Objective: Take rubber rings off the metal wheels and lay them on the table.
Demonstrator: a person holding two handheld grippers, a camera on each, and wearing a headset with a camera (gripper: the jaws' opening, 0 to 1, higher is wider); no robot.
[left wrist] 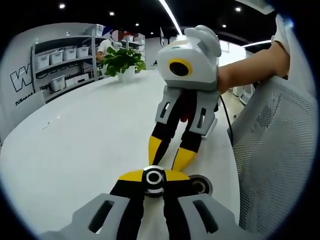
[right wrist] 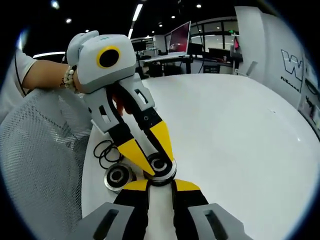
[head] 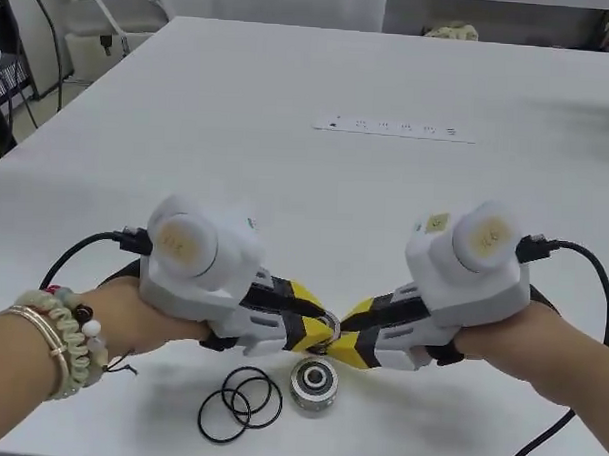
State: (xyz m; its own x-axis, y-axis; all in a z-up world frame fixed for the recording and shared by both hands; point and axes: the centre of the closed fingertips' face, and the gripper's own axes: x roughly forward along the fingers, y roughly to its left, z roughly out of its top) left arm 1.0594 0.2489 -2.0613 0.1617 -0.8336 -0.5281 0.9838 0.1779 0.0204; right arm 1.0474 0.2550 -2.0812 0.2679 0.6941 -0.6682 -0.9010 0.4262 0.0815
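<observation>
White worktop (head: pixel 390 81), near edge: left gripper (head: pixel 319 327) clenches a metal wheel (left wrist: pixel 154 181); right gripper (right wrist: pixel 160 187) meets it, grip untellable. Rubber rings (head: pixel 240 401) lie beside a second wheel (head: pixel 314 381).

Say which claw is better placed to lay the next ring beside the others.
Left, probably: the rubber rings lie nearest the left claw; the right claw would have to cross the loose wheel. Both claws meet at the held wheel.
</observation>
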